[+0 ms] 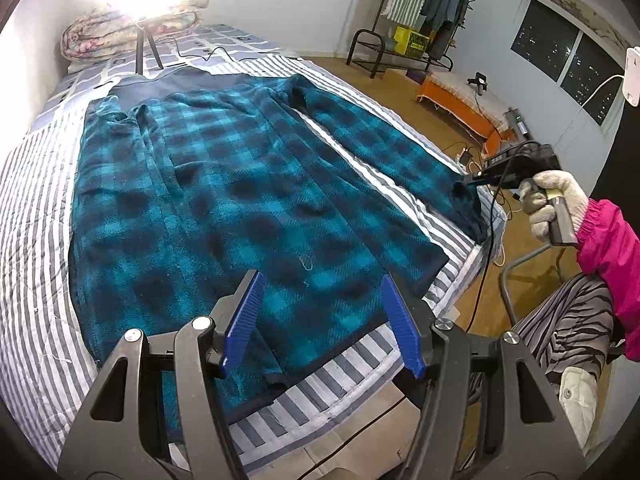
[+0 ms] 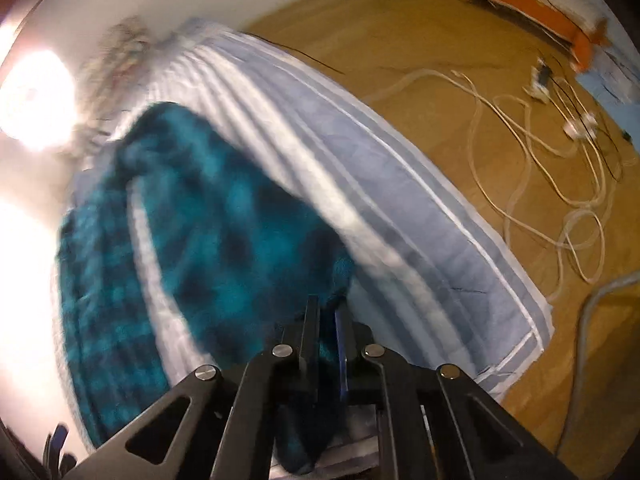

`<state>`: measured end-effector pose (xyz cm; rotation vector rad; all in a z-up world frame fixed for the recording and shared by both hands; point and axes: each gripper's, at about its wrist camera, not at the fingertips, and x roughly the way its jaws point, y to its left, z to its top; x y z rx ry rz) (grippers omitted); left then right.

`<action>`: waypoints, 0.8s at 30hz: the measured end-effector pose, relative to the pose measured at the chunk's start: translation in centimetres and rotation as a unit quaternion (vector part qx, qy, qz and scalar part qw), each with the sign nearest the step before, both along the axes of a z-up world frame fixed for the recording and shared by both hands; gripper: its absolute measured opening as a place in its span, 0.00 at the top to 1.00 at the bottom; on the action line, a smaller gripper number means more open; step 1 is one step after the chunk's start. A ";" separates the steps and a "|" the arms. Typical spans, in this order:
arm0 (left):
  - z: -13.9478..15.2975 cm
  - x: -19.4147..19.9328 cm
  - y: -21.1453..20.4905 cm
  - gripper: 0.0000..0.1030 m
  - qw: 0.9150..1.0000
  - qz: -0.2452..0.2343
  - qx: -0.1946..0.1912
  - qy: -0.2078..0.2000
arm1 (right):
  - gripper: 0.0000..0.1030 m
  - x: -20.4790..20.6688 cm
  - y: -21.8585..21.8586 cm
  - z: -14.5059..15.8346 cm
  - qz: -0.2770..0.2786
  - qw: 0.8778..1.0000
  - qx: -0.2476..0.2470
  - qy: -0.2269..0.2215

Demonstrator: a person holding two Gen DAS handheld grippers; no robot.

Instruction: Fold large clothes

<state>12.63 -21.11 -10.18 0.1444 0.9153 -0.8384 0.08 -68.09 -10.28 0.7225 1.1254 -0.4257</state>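
- Plaid garment (image 1: 248, 184) lay spread across the striped bed (image 1: 36, 208).
- Right tool (image 2: 328, 316) clamped its sleeve end at the bed's edge.
- Left tool (image 1: 320, 320) hung open above the hem.

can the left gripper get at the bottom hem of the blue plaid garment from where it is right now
Probably yes. The left gripper is open and hangs right over the garment's bottom hem at the near edge of the bed, with nothing lying between. The right gripper is shut on the sleeve cuff, well off to the side.
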 end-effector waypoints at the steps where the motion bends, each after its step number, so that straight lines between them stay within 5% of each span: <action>1: 0.0 0.1 0.0 0.39 1.000 0.000 -0.001 0.001 | 0.97 -0.1 0.7 0.9 0.013 1.000 0.002 -0.018; 11: 0.3 0.7 -0.3 0.39 0.999 -0.002 -0.039 0.025 | 0.98 1.5 8.2 8.2 0.127 0.983 0.014 -0.132; 16: 0.6 0.8 -0.5 0.39 0.998 -0.002 -0.056 0.028 | 0.98 3.2 10.9 10.3 0.169 0.968 0.058 -0.177; 24: 0.0 2.3 -0.1 0.39 0.994 0.013 -0.088 0.070 | 0.98 8.1 19.2 6.9 0.294 0.945 0.078 -0.123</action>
